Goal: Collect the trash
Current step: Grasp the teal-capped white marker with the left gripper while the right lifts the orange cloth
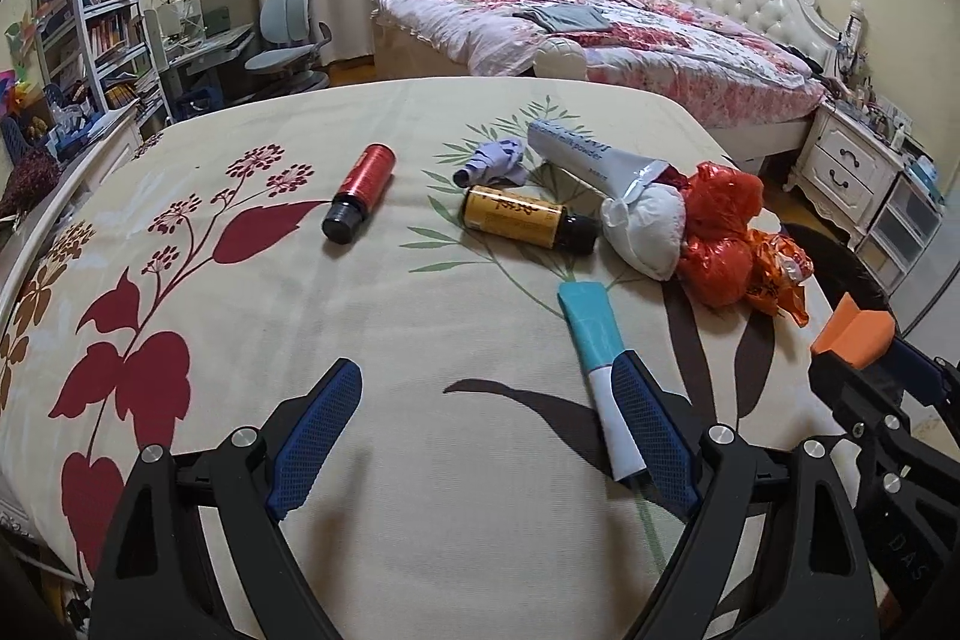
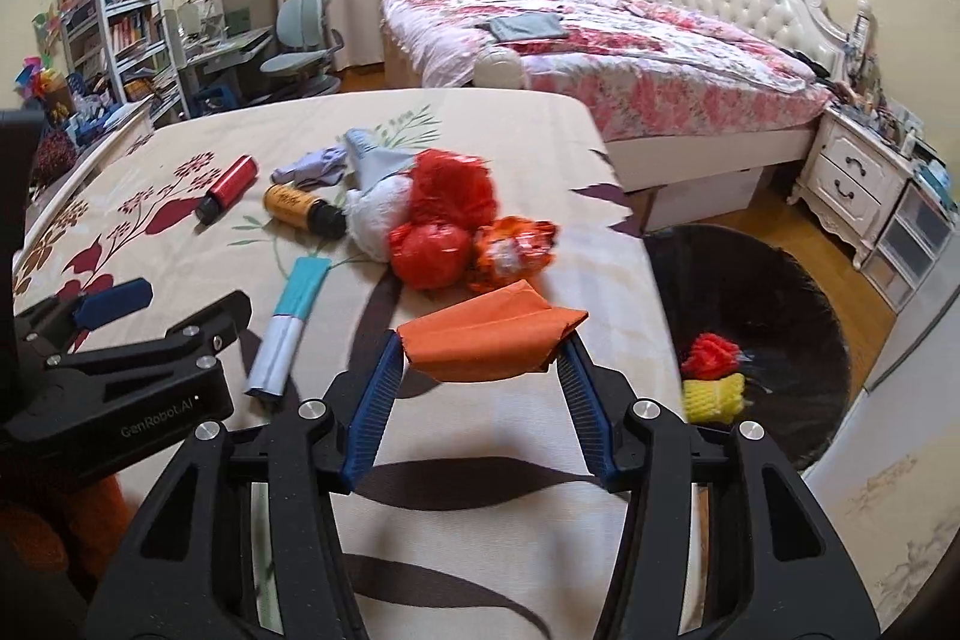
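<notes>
Overhead, orange wrapper [image 2: 489, 340] (creased, folded)

Left tool [image 1: 489, 436] spread wide and low; right tool [image 2: 480, 340] clamped, raised.

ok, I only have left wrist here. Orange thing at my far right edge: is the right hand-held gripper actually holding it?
Observer: Yes. The right hand-held gripper is closed on a folded orange paper piece, pinched between both fingers above the sheet.
Operator: Bin location? I barely see a dark patch.
Observer: The round black-lined bin stands on the wooden floor, just off the mattress edge, to the right of that gripper.
Operator: Anything in it?
Observer: A crumpled red piece and a yellow foam net lie inside.
</notes>
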